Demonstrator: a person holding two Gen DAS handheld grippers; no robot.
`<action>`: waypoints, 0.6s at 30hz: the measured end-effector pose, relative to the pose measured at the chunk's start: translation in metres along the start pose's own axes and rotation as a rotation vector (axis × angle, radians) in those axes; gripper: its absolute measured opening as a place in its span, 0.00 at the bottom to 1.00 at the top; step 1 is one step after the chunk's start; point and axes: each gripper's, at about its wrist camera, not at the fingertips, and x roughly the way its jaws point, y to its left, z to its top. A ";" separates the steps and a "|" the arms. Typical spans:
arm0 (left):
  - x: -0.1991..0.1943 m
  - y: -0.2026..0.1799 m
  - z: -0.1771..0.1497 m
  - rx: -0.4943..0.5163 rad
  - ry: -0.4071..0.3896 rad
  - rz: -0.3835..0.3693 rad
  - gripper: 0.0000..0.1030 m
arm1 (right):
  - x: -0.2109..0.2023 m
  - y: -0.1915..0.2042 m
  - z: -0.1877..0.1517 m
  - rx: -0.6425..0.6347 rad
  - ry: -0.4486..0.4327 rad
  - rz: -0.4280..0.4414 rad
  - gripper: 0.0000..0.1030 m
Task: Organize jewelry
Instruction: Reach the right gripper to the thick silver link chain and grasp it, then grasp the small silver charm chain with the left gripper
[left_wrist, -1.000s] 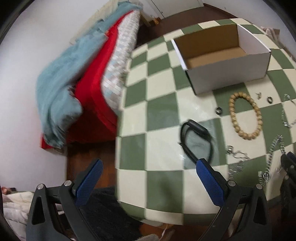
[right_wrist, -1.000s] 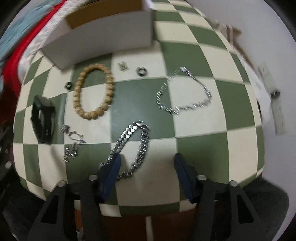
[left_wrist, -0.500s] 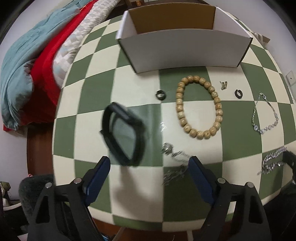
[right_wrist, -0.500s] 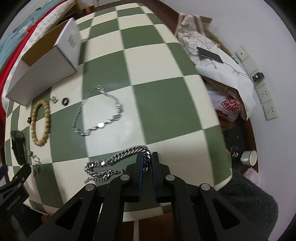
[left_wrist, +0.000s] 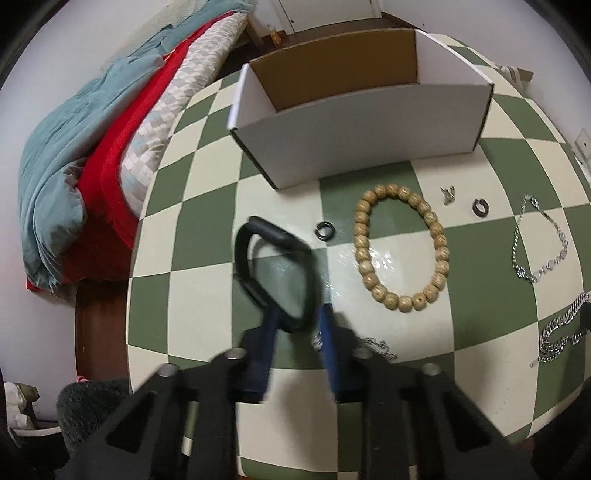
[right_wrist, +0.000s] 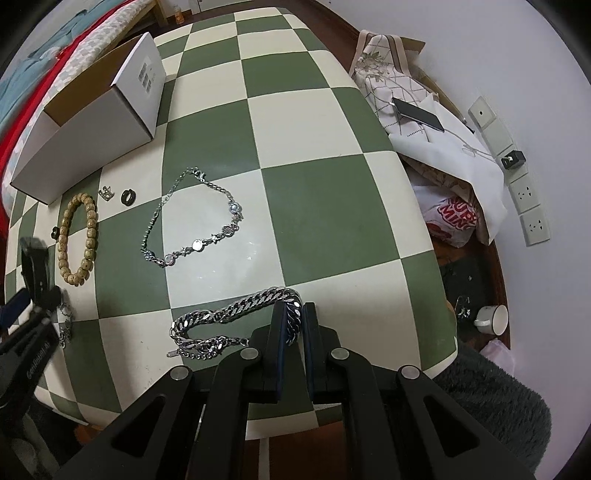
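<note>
My left gripper (left_wrist: 295, 321) is shut on the near end of a black wristband (left_wrist: 273, 251) on the checkered table (left_wrist: 207, 236). My right gripper (right_wrist: 293, 321) is shut on one end of a heavy silver chain bracelet (right_wrist: 229, 314), the rest trailing left on the table. A wooden bead bracelet (left_wrist: 400, 247), a thin silver chain with stones (right_wrist: 192, 218), two dark rings (left_wrist: 325, 232) (left_wrist: 480, 206), a small silver charm (left_wrist: 448, 194) and a fine tangled chain (left_wrist: 373, 345) lie loose. An open white box (left_wrist: 354, 122) stands at the far side.
A bed with red and teal blankets (left_wrist: 85, 158) lies left of the table. At the right are bags with a phone on top (right_wrist: 417, 110), wall sockets (right_wrist: 524, 192) and a cup on the floor (right_wrist: 493, 319).
My left gripper moved in and closed on the black wristband. My right gripper, which shut on the heavy chain half a second ago, still holds it.
</note>
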 end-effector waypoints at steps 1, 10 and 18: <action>0.000 0.003 0.001 -0.006 0.004 -0.010 0.13 | 0.000 0.001 0.000 -0.001 -0.001 -0.001 0.09; -0.010 0.053 0.001 -0.209 0.009 -0.200 0.51 | 0.000 0.009 0.001 0.003 0.002 0.025 0.09; -0.003 0.039 -0.014 -0.209 0.057 -0.239 0.59 | -0.004 0.003 -0.003 0.035 0.003 0.054 0.08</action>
